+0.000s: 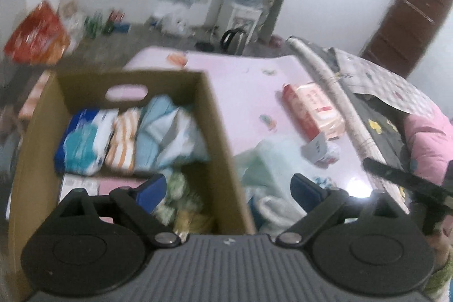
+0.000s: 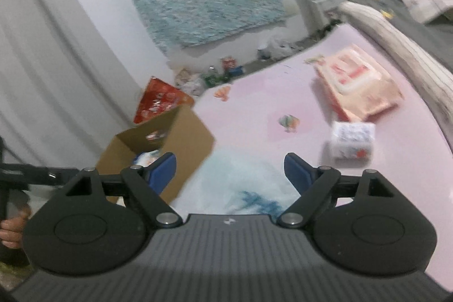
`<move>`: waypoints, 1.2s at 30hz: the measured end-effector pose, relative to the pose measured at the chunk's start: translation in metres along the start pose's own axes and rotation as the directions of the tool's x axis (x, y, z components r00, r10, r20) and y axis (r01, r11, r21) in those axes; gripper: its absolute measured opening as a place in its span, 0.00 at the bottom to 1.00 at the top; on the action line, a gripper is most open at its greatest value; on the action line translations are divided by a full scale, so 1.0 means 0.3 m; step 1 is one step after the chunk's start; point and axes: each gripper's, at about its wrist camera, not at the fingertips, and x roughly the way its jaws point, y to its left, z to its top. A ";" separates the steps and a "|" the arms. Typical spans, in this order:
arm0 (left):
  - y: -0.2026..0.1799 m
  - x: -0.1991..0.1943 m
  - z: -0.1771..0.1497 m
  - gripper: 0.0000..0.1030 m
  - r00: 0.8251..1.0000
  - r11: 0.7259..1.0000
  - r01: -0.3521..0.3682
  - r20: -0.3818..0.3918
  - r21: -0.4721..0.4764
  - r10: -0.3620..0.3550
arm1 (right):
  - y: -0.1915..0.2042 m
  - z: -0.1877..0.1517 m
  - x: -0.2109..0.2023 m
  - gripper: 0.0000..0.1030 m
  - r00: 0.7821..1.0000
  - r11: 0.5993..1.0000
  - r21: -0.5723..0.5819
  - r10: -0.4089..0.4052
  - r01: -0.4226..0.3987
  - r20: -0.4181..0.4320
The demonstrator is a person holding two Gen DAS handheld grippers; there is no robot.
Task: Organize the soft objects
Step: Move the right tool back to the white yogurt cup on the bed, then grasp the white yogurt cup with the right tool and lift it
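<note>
Cardboard is framing most of the left view: the open box (image 1: 215,132) is sitting on the pink worktop (image 1: 249,92) and is already holding a blue-and-white pack (image 1: 85,140), an orange-striped cloth (image 1: 124,143) and a folded pale-blue cloth (image 1: 167,132) side by side. The left gripper (image 1: 228,188) is hovering over the box's right wall, its fingers (image 1: 153,188) standing wide apart and holding nothing. The right gripper (image 2: 230,171) is hanging above a translucent bag of soft goods (image 2: 243,183) lying just beside the box, fingers likewise spread and empty. Still waiting on the worktop are a pink wipes pack (image 2: 359,84) and a small tissue pack (image 2: 352,140). Judging by this, sorting is partway through and a new pick-up is beginning. Next, the right fingers would need lowering onto the bag and closing on a gathered fold, since loose plastic may be slipping.
</note>
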 end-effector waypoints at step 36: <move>-0.396 0.082 -0.223 0.93 0.988 0.977 0.146 0.035 0.152 -0.153 | -0.633 -0.157 0.239 0.64 0.993 0.854 0.520 0.071 -0.011 -0.095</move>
